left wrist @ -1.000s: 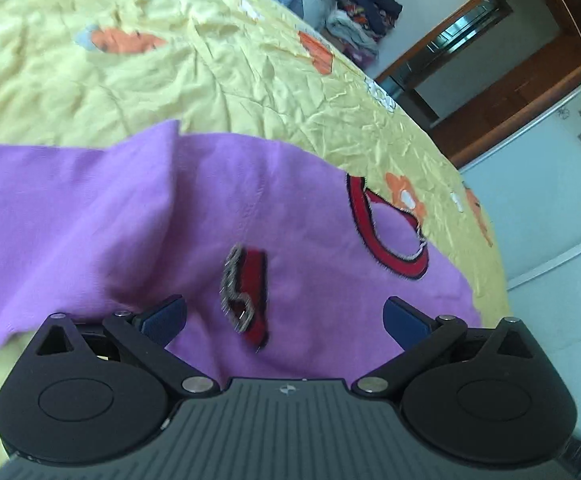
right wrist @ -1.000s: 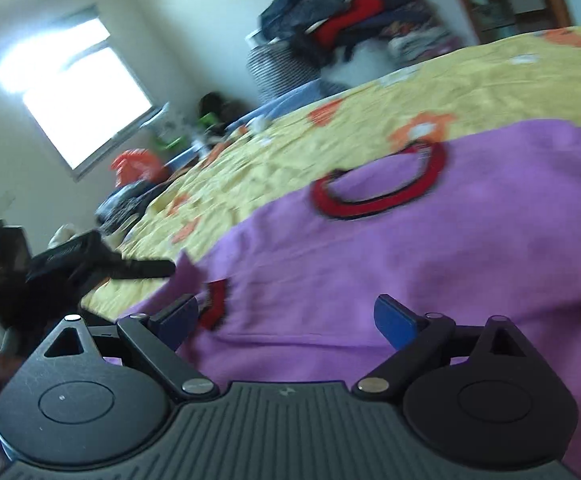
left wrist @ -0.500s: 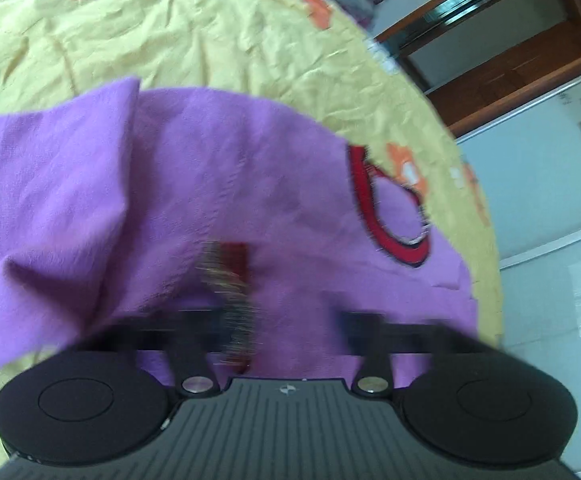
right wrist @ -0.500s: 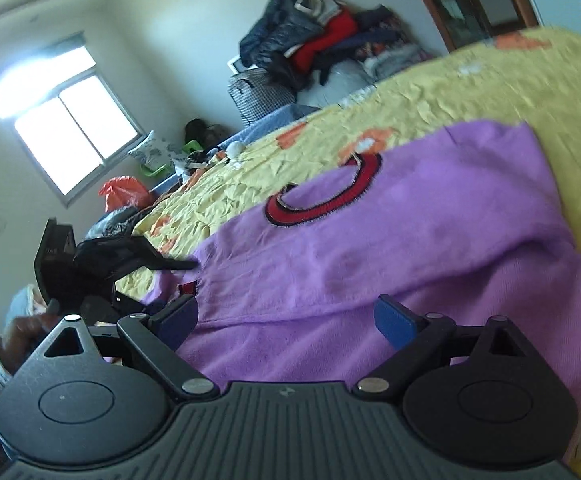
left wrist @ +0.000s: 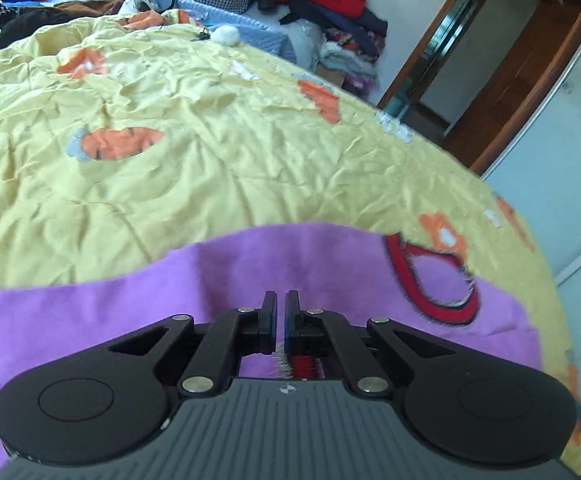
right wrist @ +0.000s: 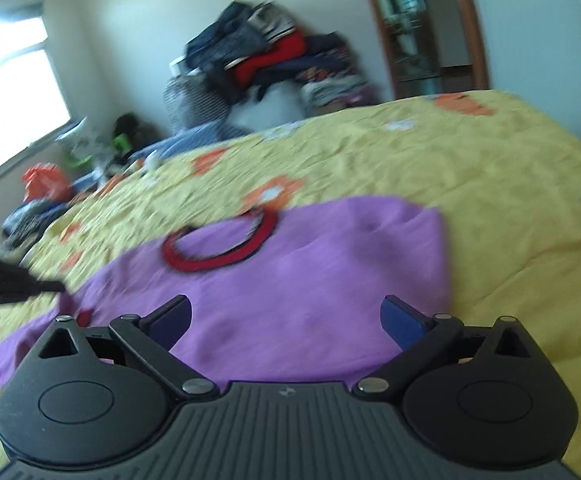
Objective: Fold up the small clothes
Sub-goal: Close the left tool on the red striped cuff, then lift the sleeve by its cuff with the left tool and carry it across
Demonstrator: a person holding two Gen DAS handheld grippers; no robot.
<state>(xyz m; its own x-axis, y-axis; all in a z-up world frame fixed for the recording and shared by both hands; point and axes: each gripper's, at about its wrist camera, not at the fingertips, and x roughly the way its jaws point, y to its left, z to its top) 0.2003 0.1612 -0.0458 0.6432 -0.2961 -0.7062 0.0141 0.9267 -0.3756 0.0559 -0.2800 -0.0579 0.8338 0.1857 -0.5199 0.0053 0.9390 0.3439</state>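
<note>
Left wrist: left gripper fingers apparently pinch purple sweater; yellow bedspread; right gripper spread.

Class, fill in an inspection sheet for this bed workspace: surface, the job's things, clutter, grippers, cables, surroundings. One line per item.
Surface: yellow carrot-print bedspread, wrinkled.
Job's things: purple sweater with red collar, lying flat on the bedspread; red-trimmed cuff sits at the left fingers.
Clutter: clothes pile against the far wall; orange bag near the window.
Grippers: left gripper shut on the sweater; right gripper open above it.
Cables: nothing seen.
Surroundings: window, wooden door frame.
</note>
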